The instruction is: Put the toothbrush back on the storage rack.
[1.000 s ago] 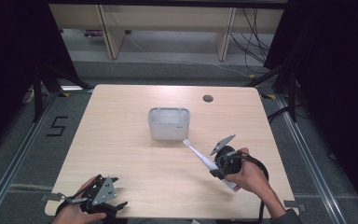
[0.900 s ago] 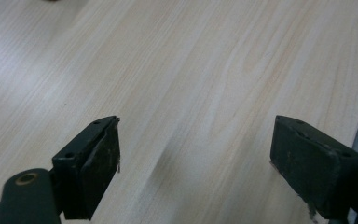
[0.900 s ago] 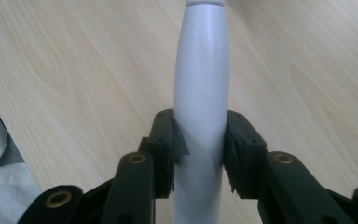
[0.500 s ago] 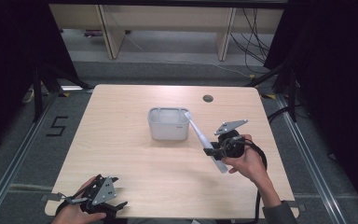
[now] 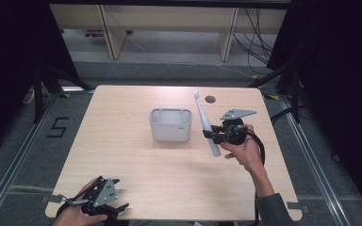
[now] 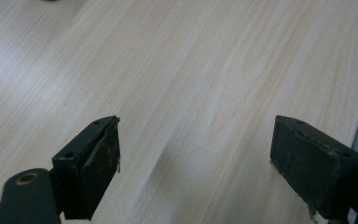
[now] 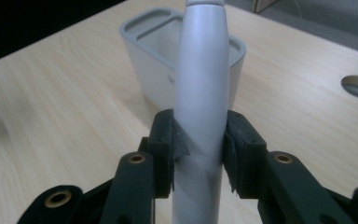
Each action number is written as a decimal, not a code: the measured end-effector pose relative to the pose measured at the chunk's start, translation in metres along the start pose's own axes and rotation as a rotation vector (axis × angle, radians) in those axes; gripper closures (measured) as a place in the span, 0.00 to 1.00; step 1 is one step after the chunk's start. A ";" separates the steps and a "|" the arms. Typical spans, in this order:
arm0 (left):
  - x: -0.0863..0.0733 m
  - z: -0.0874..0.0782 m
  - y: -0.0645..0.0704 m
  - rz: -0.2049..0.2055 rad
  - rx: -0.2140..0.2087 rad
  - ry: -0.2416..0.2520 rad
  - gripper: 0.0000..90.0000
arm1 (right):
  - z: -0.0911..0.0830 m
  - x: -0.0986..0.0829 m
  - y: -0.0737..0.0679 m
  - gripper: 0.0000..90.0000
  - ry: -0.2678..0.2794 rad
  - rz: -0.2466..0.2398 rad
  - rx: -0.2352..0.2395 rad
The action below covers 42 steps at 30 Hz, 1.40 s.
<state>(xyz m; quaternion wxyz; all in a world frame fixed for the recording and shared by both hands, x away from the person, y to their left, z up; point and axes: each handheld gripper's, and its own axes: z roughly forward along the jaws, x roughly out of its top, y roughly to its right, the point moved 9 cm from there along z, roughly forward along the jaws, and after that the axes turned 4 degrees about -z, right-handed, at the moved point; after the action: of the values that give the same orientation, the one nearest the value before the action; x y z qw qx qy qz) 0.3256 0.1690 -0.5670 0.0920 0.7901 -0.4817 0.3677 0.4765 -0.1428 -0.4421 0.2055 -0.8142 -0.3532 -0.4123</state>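
White plastic, long and slim, with a small brush head on top: that's the electric toothbrush (image 5: 206, 124), and it's up off the table, clamped around its thick handle by the right gripper (image 5: 215, 135). In the right gripper view both black jaws press flat on either side of the handle (image 7: 200, 93), so it's a solid pinch. The brush stands nearly upright, head end up, leaning a bit away from the person. My guess is that's so the bottom end can drop straight into the grey plastic holder with two open compartments (image 5: 170, 124), which sits just beside it, to the gripper's left in the high view. The two aren't touching yet; the brush hangs off the holder's right side, not over an opening, so it'd need to shift across and lift a little first.

The left gripper (image 5: 104, 207) is parked way back at the near edge of the light wooden table (image 5: 122, 155), jaws spread wide with nothing between them (image 6: 196, 158). Seems like it's just staying out of the way.
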 end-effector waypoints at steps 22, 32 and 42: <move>-0.001 0.000 0.000 0.008 -0.004 -0.013 0.17 | 0.017 0.057 0.015 0.74 0.210 0.030 -0.056; 0.000 0.000 0.000 0.003 -0.015 0.001 0.17 | 0.026 0.076 0.013 0.74 0.245 0.040 -0.047; -0.001 0.000 0.000 0.014 -0.017 -0.010 0.17 | 0.037 0.093 0.011 0.74 0.295 0.042 -0.041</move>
<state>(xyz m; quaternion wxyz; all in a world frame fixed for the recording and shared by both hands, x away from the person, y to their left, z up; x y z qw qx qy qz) 0.3248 0.1697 -0.5675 0.0937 0.7878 -0.4908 0.3602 0.5422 -0.0895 -0.3877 0.2469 -0.7561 -0.2936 -0.5303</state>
